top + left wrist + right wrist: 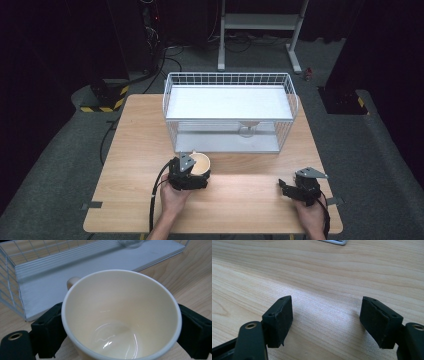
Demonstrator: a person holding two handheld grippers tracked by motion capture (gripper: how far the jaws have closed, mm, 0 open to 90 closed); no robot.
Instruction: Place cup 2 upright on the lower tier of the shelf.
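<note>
Your left gripper (195,172): black jaws closed against opposite sides of a cream-coloured, glossy ceramic cup (120,317), one pad on each flank of its wall just below the rim; the cup is upright, empty, with a short handle stub showing at its far left edge in the left gripper view. In the high view the cup (201,163) sits at the near-left centre of the light wood-grain counter (135,150), just in front of the rack, and your left hand (172,197) grips the tool from behind, its black cable looping back to the counter's near edge. Your right gripper (325,320): jaws spread wide apart, holding nothing, bare wood between the pads; in the high view it (287,187) rests low over the near-right part of the counter, well apart from the cup, with your right hand (310,215) behind it. Beyond both: a white wire-mesh rack with two white shelf boards (230,102), standing at the far middle of the counter. On its lower shelf, toward the right, stands a clear glass item (247,129), too small to identify further. Around the counter: grey carpeted floor (65,150) and a white metal frame (260,22) farther back.
</note>
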